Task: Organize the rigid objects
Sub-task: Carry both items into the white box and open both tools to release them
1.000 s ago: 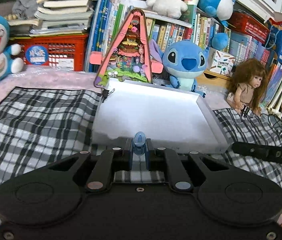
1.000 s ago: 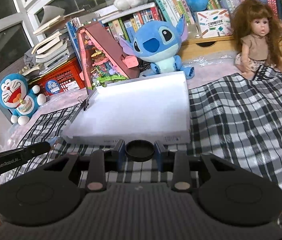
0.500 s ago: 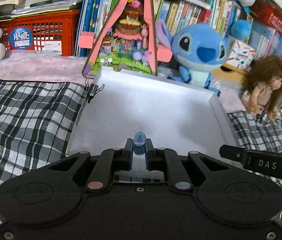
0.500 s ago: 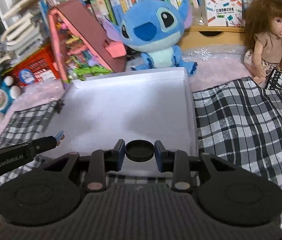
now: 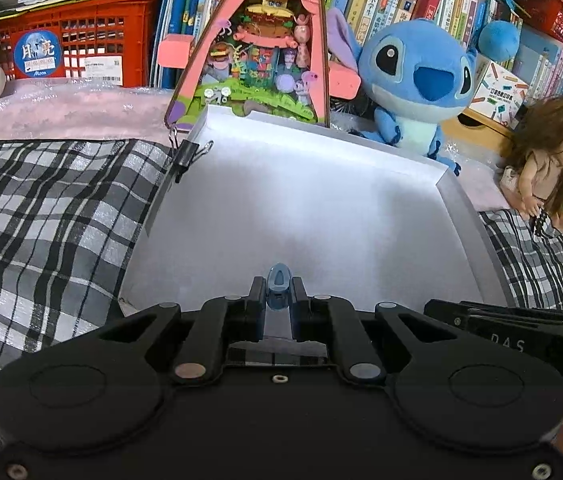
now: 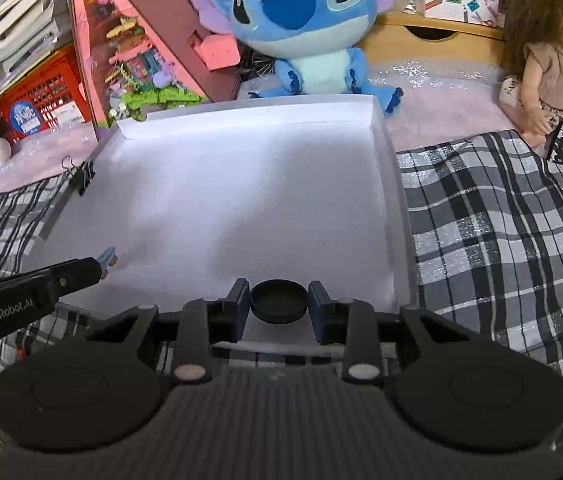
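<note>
Over white tray (image 5: 457,216) — left jaws pinch blue clip (image 5: 278,280) tip-forward, right jaws clamp black cap (image 6: 278,301).

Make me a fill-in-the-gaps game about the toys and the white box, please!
1. The left hand-held gripper pinches a small ____ clip.
2. The right hand-held gripper holds a round ____ cap.
3. Both are held over the near edge of the white ____.
4. Behind it sits a blue plush; the ____ sits to its right.

Missing words: blue; black; box; doll
</note>
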